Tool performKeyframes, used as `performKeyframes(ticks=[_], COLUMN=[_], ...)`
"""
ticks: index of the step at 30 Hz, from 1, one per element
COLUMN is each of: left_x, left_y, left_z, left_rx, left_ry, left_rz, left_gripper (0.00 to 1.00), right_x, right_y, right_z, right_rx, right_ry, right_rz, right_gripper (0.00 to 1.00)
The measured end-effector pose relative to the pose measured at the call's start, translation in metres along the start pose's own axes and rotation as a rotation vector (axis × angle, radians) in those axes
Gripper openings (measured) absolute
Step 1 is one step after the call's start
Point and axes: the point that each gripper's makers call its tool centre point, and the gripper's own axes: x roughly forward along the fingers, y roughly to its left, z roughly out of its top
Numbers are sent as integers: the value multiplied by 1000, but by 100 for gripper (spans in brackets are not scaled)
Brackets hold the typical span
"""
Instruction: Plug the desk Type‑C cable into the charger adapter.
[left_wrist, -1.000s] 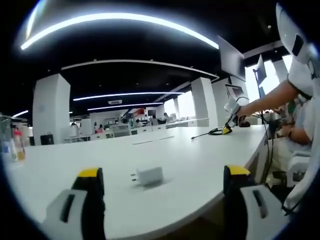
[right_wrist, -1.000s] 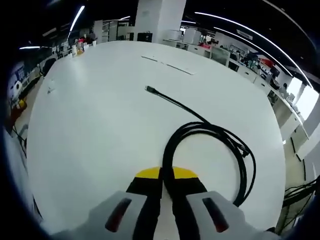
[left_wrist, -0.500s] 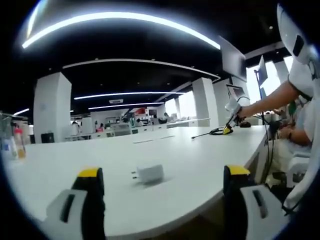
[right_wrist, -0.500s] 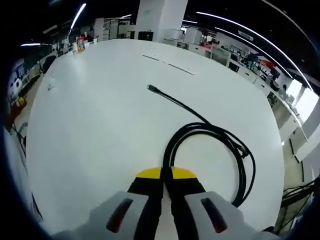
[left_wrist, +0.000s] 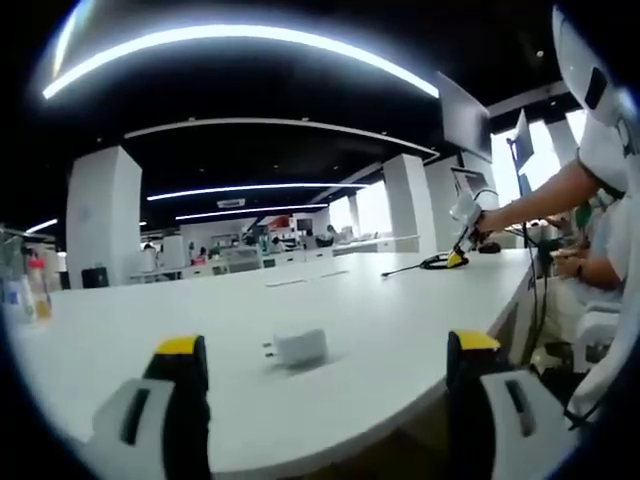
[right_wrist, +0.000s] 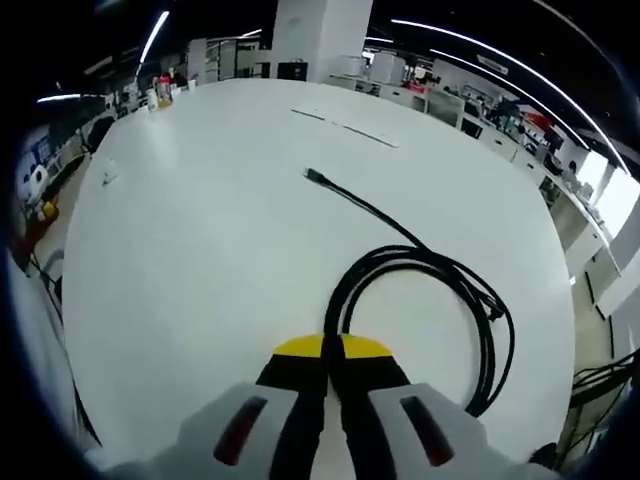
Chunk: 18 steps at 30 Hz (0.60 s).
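Observation:
A white charger adapter (left_wrist: 297, 349) lies on the white table (left_wrist: 400, 300), prongs to the left, just beyond my open left gripper (left_wrist: 325, 372), whose yellow-tipped jaws stand wide apart on either side of it. A black Type-C cable (right_wrist: 420, 280) lies coiled on the table, its free plug end (right_wrist: 312, 175) stretched out away from me. My right gripper (right_wrist: 333, 352) is shut on the near part of the coil. In the left gripper view the right gripper (left_wrist: 462, 240) shows far off at the right, on the cable (left_wrist: 425, 264). The adapter (right_wrist: 107, 180) is a small speck far left.
Paper sheets (right_wrist: 345, 125) lie at the table's far side. Bottles (left_wrist: 30, 290) stand at the left end. A seated person's arm (left_wrist: 545, 195) reaches over the right edge. Monitors (left_wrist: 465, 120) rise at the right, other desks beyond.
The right gripper view has shifted slightly, with the cable's plug end a little farther right. The left gripper and the adapter have stayed where they were.

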Motion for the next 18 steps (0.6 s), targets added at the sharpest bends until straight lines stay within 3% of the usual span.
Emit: performKeyframes(ticks=[7, 18], left_x=[1, 0], left_y=[-2, -1], left_z=[0, -2], left_rx=[0, -7], left_ry=[5, 9], left_rz=[-6, -3], left_gripper=[100, 100], right_x=[0, -11], right_y=[-19, -1], right_z=[-3, -5], right_rx=[11, 27], right_ry=[11, 25], right_rz=[30, 69], right_gripper=[1, 1])
